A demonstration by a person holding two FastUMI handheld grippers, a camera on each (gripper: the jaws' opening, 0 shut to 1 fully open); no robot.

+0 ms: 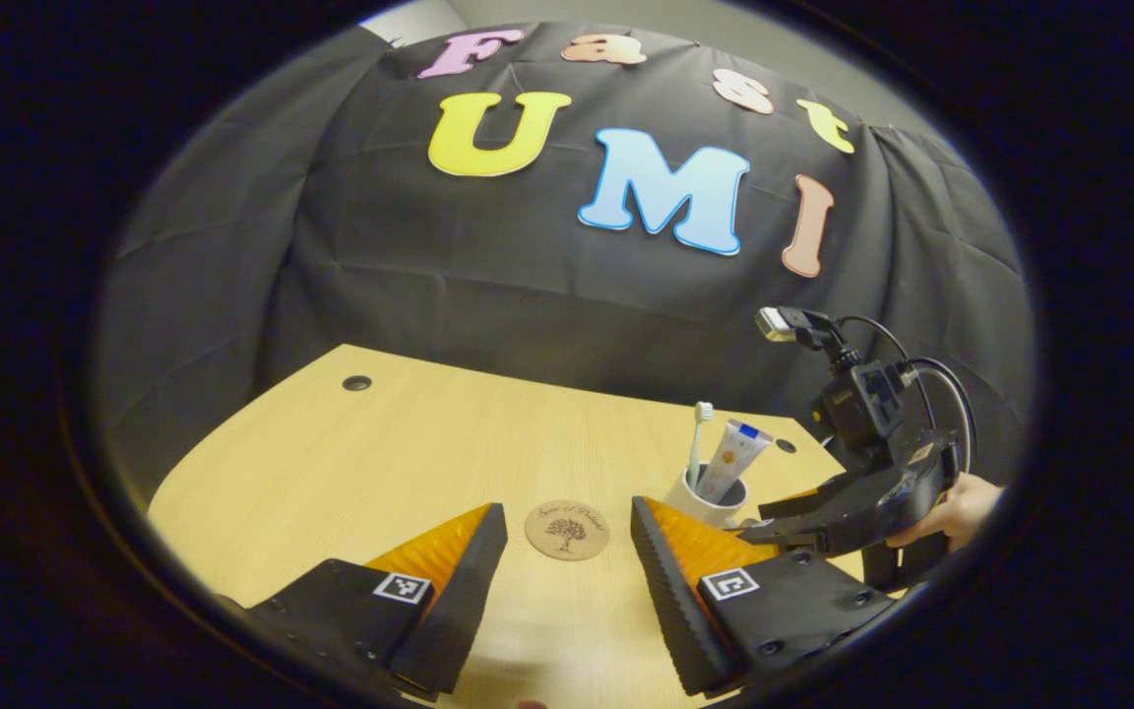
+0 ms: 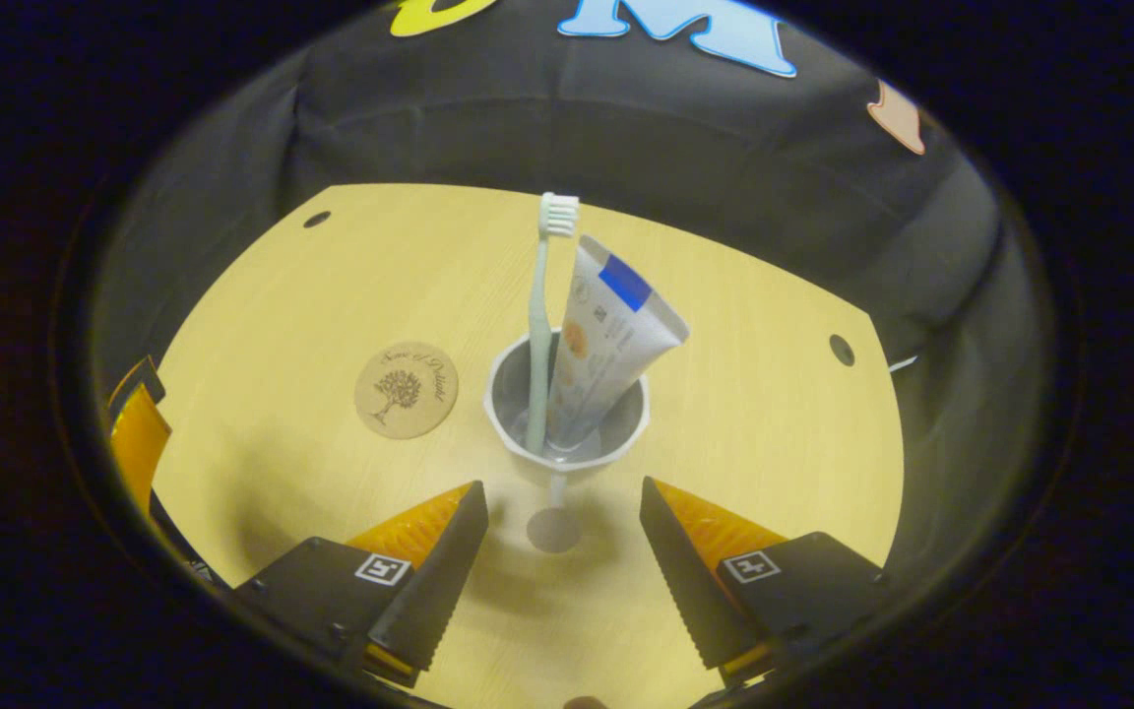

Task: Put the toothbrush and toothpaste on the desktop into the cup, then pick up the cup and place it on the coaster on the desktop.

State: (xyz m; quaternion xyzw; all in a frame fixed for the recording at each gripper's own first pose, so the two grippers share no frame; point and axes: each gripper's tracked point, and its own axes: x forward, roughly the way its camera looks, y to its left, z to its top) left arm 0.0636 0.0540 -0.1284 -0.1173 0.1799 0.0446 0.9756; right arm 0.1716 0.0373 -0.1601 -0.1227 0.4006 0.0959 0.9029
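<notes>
- Toothbrush (image 2: 537, 315) and toothpaste (image 2: 606, 340) stand inside the cup (image 2: 567, 448).
- Coaster (image 2: 406, 389) lies bare beside the cup.
- Right gripper (image 2: 562, 547) gapes before the cup, gripping nothing.
- Left gripper (image 1: 567, 561) spread wide, well apart from the cup.

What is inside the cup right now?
The cup holds the toothbrush, bristles up, and the toothpaste leaning beside it. Their lower ends are partly hidden by the cup wall.

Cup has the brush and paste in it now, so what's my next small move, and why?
Probably ease the right gripper forward, jaws open, until they flank the cup, then close. The toothbrush and toothpaste already stand inside, and the cup sits on the desk beside the coaster, not on it.
</notes>
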